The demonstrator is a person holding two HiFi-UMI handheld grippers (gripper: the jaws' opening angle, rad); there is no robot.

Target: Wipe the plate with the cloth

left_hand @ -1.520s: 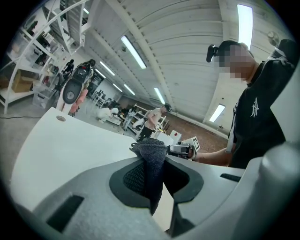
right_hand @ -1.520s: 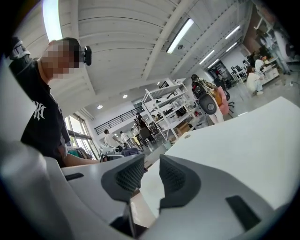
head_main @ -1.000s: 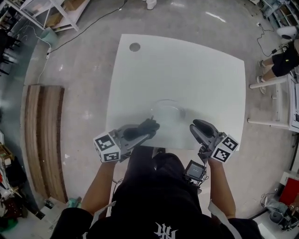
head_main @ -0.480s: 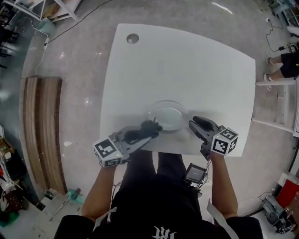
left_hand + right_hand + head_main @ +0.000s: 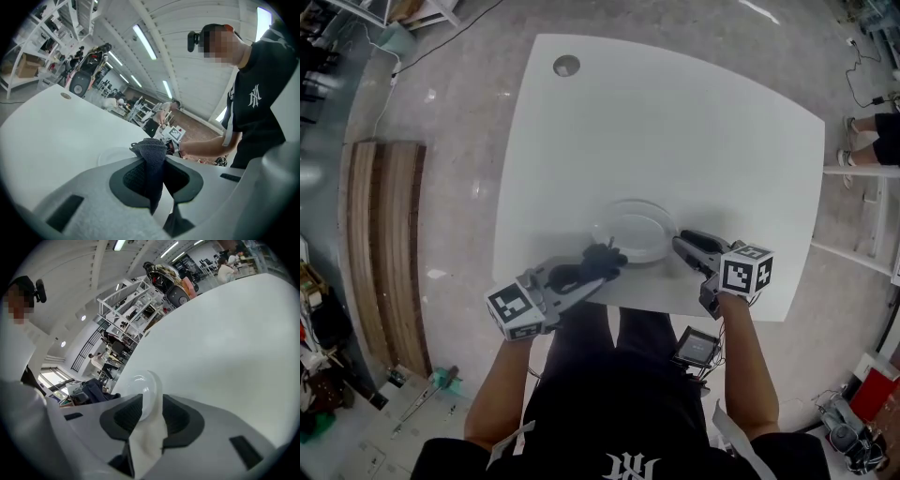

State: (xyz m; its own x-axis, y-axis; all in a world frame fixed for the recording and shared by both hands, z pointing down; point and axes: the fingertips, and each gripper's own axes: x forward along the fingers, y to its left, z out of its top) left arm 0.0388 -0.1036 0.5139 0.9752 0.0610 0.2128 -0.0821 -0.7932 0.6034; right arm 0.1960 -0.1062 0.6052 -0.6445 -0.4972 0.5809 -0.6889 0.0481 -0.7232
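A clear glass plate (image 5: 633, 231) lies near the front edge of the white table (image 5: 694, 131). My left gripper (image 5: 605, 263) is shut on a dark cloth (image 5: 602, 257), whose bunched end sits at the plate's near-left rim. In the left gripper view the cloth (image 5: 151, 161) hangs between the jaws, with the plate (image 5: 112, 154) pale beyond it. My right gripper (image 5: 680, 242) is shut on the plate's right rim. In the right gripper view the plate (image 5: 143, 392) stands edge-on between the jaws, and the cloth (image 5: 93, 391) shows behind it.
A round grey cable hole (image 5: 566, 66) marks the table's far left corner. Wooden boards (image 5: 384, 253) lie on the floor to the left. A small device (image 5: 696, 347) hangs at the person's waist. Someone's legs (image 5: 886, 131) stand by the table's far right side.
Both grippers have moved in toward the plate. The cloth now reaches the plate's near-left rim, and the right gripper has gone from beside the plate to gripping its right rim.
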